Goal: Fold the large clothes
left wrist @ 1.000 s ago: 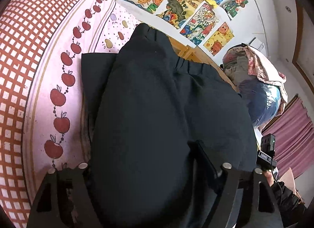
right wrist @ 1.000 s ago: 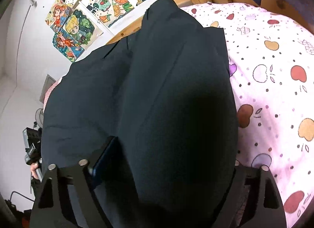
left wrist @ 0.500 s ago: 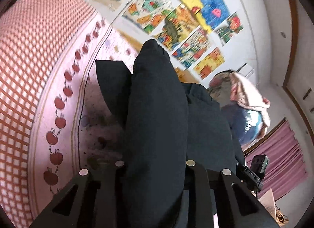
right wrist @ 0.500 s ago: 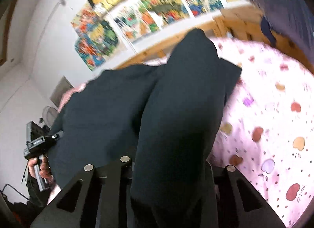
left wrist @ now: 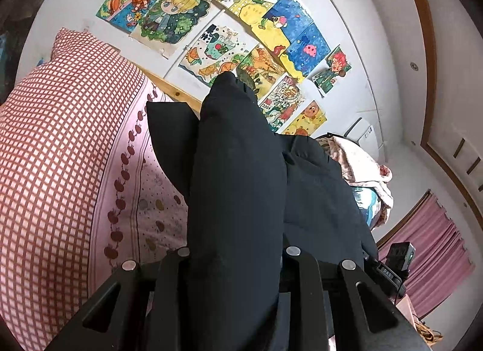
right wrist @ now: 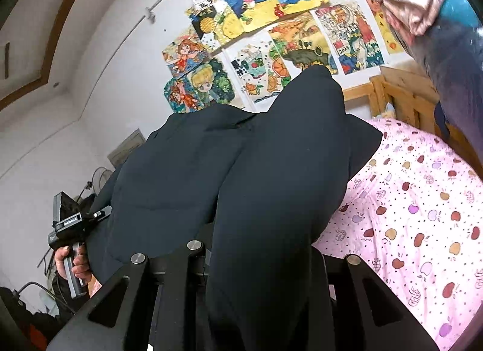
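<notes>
A large dark garment [left wrist: 238, 175] hangs in a thick fold over the pink apple-print bed sheet [left wrist: 157, 200]. My left gripper [left wrist: 237, 254] is shut on one bunched edge of it, and the cloth hides the fingertips. In the right wrist view the same dark garment [right wrist: 280, 175] runs up from my right gripper [right wrist: 259, 248], which is shut on another bunched edge. The cloth spans between the two grippers, lifted off the bed. A hand [right wrist: 72, 263] holding the left gripper's handle shows at the left of the right wrist view.
A red-checked quilt [left wrist: 60, 139] lies left of the sheet. A wooden bed frame [right wrist: 401, 100] stands at the back, under a wall of coloured drawings [left wrist: 241, 33]. A pile of clothes [left wrist: 359, 163] sits at the right, near a pink curtain [left wrist: 434, 248].
Both grippers went from wide open around the garment to shut on it. Both then rose, lifting the cloth off the bed and tilting the views up toward the wall.
</notes>
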Demonstrator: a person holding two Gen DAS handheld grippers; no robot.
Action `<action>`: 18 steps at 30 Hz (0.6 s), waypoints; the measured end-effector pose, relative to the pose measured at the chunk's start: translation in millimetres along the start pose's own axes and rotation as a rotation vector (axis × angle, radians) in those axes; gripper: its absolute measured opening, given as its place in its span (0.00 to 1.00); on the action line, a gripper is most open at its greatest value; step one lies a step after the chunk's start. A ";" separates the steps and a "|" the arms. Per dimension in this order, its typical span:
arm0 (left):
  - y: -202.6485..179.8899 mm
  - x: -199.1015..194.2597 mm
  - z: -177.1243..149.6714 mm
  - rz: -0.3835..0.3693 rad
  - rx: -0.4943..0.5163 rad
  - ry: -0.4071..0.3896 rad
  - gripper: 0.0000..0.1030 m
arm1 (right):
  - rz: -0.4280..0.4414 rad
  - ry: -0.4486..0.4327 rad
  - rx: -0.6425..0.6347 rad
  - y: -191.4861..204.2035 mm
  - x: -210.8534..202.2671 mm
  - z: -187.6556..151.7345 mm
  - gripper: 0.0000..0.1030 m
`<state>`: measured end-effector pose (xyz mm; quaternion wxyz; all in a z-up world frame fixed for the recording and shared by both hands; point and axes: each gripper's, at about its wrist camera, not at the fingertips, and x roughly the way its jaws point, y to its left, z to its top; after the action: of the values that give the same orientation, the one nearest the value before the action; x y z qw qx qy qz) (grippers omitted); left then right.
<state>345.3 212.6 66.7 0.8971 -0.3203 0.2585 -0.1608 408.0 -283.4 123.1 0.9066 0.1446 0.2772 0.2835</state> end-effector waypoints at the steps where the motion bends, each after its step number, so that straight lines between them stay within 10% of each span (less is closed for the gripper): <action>1: -0.4 -1.0 -2.1 0.003 -0.002 0.005 0.23 | -0.004 0.007 -0.002 0.0 -3.4 -3.1 0.21; 18: 26.7 48.5 -37.4 0.172 -0.017 0.113 0.23 | -0.115 0.177 0.109 -60.8 26.6 -63.6 0.21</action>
<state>366.8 192.1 6.9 0.8888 -0.2949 0.3366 -0.0990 415.4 -309.4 35.2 0.8841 0.1521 0.3790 0.2271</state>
